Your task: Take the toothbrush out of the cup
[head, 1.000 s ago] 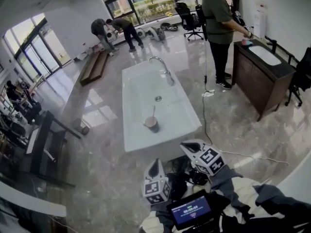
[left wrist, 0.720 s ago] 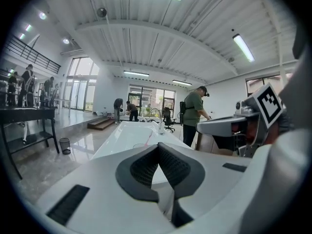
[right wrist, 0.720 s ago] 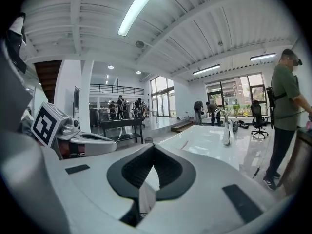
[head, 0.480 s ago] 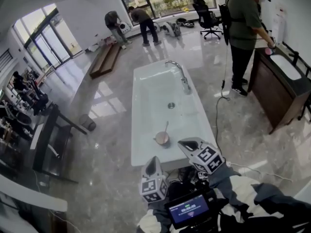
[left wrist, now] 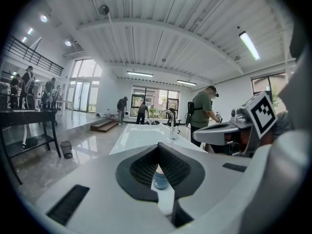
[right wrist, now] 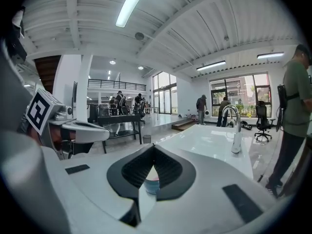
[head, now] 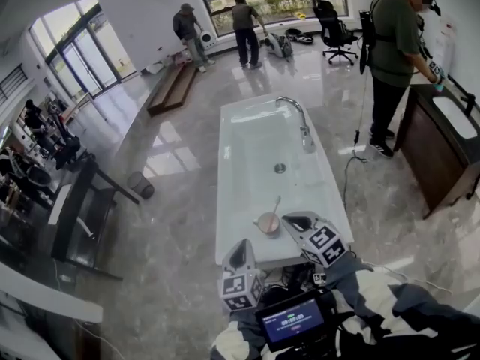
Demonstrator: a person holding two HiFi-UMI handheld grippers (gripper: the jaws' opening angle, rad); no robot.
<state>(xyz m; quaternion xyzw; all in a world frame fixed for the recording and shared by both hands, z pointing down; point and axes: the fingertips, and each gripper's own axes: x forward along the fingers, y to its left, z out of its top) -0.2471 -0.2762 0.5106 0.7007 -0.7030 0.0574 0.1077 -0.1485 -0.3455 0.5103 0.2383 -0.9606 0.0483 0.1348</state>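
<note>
Right gripper (head: 294, 219) and left gripper (head: 240, 246) both closed, empty, near the small round pale cup (head: 268, 223) on the white worktop (head: 251, 145); its thin toothbrush (head: 276, 204), likely light and stiff, suits pinching at the exposed handle.

Most of cup (left wrist: 160, 180) hidden behind left tongs (left wrist: 159, 147); toothbrush (head: 276, 203) lower end hidden inside cup, too small for detail.

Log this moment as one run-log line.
stage: pre-grasp | left gripper: shut, empty | right gripper: shut, empty | toothbrush: in cup | cup: on sink
</note>
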